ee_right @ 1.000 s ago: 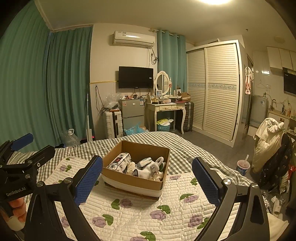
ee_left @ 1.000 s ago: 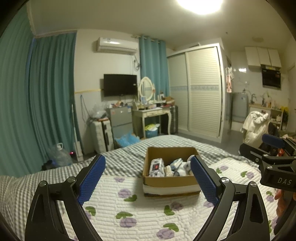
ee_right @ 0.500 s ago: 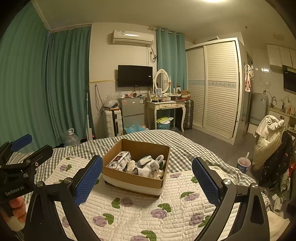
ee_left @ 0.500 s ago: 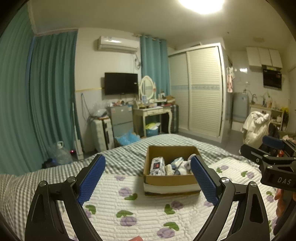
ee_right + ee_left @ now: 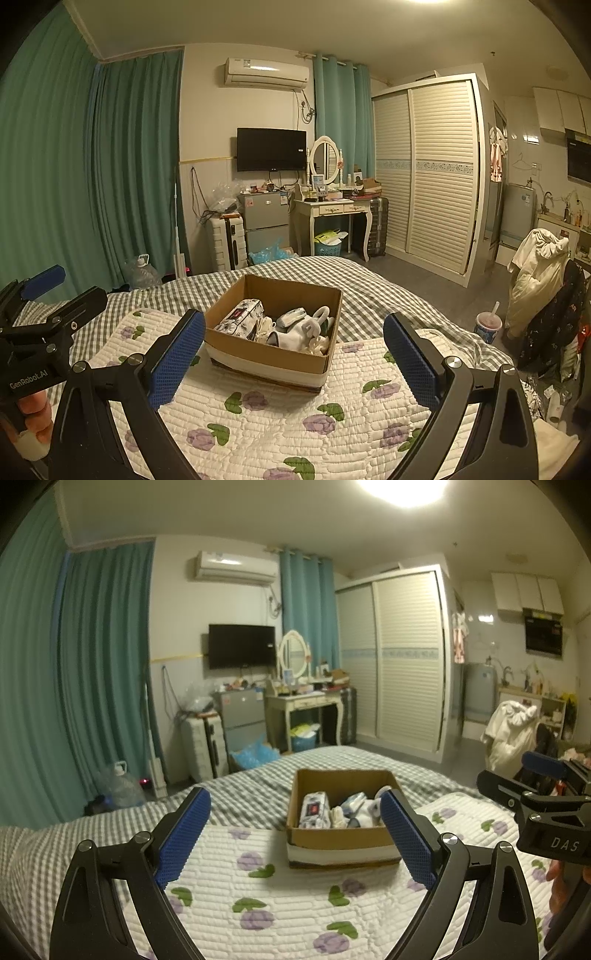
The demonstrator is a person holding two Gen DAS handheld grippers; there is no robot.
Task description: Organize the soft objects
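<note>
A cardboard box (image 5: 343,840) (image 5: 269,360) sits on a white floral quilt (image 5: 280,897) (image 5: 332,417) on the bed. It holds soft items: a patterned pouch (image 5: 314,809) (image 5: 242,319) at its left, and white socks and a plush piece (image 5: 364,806) (image 5: 308,330) to the right. My left gripper (image 5: 295,830) is open and empty, held above the quilt short of the box. My right gripper (image 5: 293,354) is open and empty, also short of the box. Each gripper shows at the edge of the other's view (image 5: 543,812) (image 5: 40,332).
A grey checked bedspread (image 5: 240,797) (image 5: 369,295) lies under the quilt. Beyond the bed stand a small fridge (image 5: 264,225), a dressing table (image 5: 332,210), a suitcase (image 5: 227,243), a wardrobe (image 5: 432,170) and a chair with clothes (image 5: 539,273). A cup (image 5: 488,325) stands on the floor.
Both grippers have stayed open and drifted only slightly. The box sits a touch lower in both views.
</note>
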